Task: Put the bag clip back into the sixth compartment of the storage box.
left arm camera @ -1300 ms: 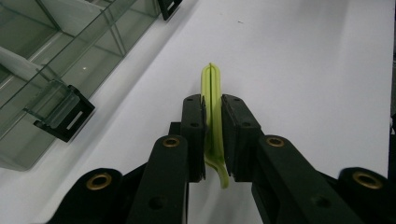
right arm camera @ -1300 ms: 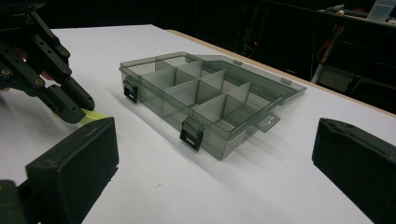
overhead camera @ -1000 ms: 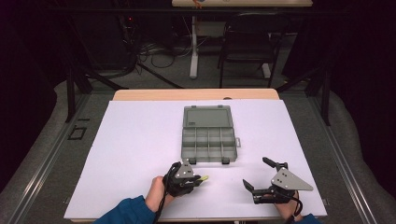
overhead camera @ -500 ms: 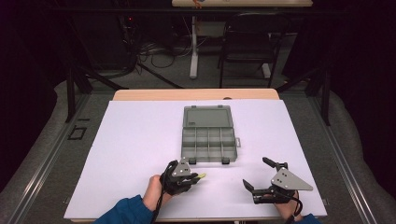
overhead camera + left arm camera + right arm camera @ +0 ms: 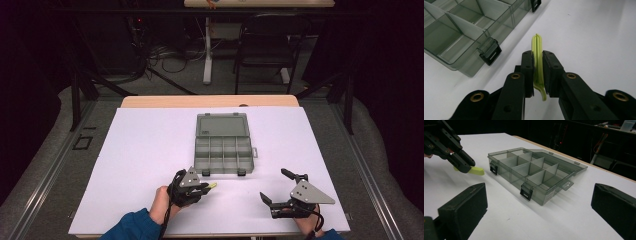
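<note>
White table (image 5: 140, 150): left gripper (image 5: 206, 186) clamping yellow-green strip (image 5: 537, 53), right gripper (image 5: 278, 187) wide open.

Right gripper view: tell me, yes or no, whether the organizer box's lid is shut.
No: the organizer box lies with its lid folded flat back on the table, leaving the divided compartments open on top.

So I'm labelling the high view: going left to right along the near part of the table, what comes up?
Left tongs → yellow-green strip clamped in them → right tongs, wide open. The grey compartment box lies farther back, between the two.
</note>
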`<state>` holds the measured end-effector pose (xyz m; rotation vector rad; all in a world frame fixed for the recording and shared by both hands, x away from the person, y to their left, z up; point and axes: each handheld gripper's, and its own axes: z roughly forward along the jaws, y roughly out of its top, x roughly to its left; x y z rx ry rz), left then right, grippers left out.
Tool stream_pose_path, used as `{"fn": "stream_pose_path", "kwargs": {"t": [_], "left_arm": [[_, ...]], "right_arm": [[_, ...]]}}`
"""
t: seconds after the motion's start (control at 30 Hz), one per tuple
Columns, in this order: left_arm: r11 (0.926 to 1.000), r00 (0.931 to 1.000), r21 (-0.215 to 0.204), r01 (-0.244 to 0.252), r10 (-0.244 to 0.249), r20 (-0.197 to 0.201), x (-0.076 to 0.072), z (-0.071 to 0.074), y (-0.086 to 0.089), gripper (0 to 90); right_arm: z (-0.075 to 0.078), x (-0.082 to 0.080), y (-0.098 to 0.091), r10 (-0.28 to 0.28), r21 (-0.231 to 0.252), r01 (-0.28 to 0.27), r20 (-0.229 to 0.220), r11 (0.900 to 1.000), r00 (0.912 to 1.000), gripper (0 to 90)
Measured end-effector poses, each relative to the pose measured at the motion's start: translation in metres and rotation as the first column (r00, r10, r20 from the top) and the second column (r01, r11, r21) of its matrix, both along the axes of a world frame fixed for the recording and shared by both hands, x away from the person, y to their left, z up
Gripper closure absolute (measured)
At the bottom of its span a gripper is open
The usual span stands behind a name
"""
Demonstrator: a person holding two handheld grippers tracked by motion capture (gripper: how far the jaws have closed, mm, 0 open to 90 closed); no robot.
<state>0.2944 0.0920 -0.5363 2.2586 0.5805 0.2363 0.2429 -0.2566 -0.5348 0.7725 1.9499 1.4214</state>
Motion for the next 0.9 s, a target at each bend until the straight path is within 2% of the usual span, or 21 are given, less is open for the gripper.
{"fn": "stream_pose_path", "kwargs": {"t": [0.27,0.9], "left_arm": [[1.0,1.0,-0.007,-0.006,0.006,0.001,0.001,0.003,0.003,80.0],[0.9996,0.9991,-0.026,-0.012,0.013,0.04,0.005,0.02,0.005,80.0]], "right_arm": [[0.0,0.0,0.0,-0.001,0.0,0.001,-0.001,1.0,1.0,0.1],[-0.001,0.0,0.001,-0.002,-0.004,0.002,-0.01,1.0,1.0,0.1]]}}
